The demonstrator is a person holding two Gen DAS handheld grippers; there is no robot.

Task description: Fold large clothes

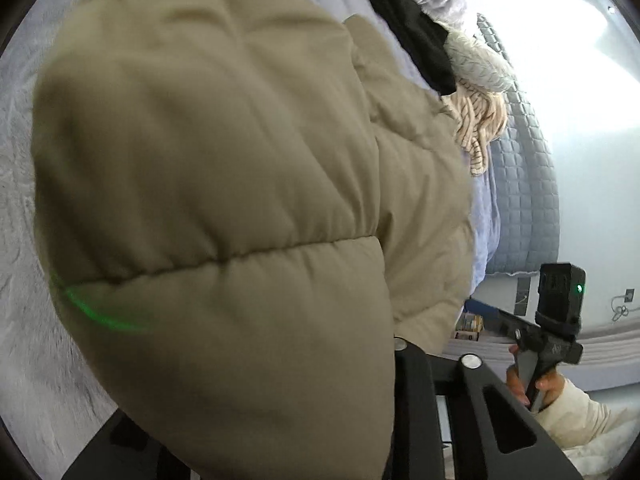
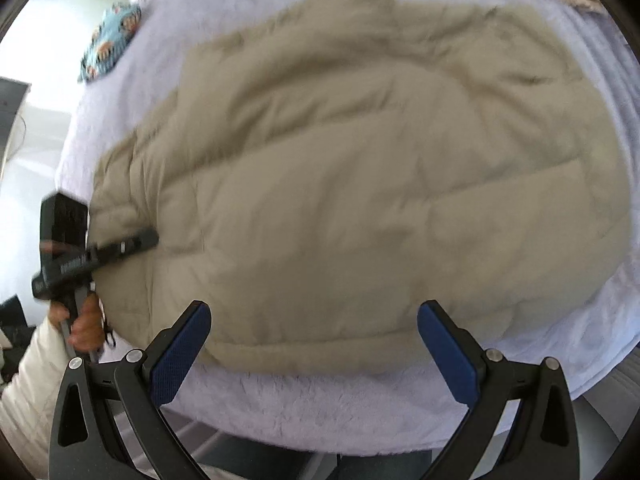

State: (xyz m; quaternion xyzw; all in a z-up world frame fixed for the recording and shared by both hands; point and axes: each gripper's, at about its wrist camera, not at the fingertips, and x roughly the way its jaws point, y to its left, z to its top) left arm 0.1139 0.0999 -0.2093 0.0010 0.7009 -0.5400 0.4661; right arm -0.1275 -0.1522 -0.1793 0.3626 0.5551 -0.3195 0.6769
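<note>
A thick fold of the beige quilted puffer jacket (image 1: 208, 200) bulges right up against the left wrist camera, covering nearly all of that view and hiding the tips of the left gripper (image 2: 136, 242). Only the black arm bases of that gripper show at the bottom edge there. From the right wrist view, the left gripper's black fingers lie on the jacket's left edge, narrowed onto the padded fabric, so it is clenched on the jacket.

The jacket lies spread over a pale lilac fleece blanket (image 2: 304, 408) that covers a bed; its stitched channels run across it and its lower hem lies just in front of the right gripper (image 2: 314, 344). The right gripper hangs above that hem, pointing down, with its blue-padded fingers (image 2: 180, 354) wide apart and nothing between them: released, not touching the cloth.

A hand (image 2: 84, 330) in a cream quilted sleeve (image 2: 32, 384) grips the left tool's handle at the blanket's left side. In the left wrist view the other hand (image 1: 532, 388) holds the right tool, well apart from the jacket.

Beyond the jacket, along the far side of the bed, lie a black garment (image 1: 404, 20), a fluffy grey-white knit (image 1: 476, 60) and a cream striped cloth (image 1: 480, 120), with a grey quilted cover (image 1: 524, 184) hanging over the edge. A light-blue patterned cushion (image 2: 110, 40) lies on the blanket near its far left corner.
</note>
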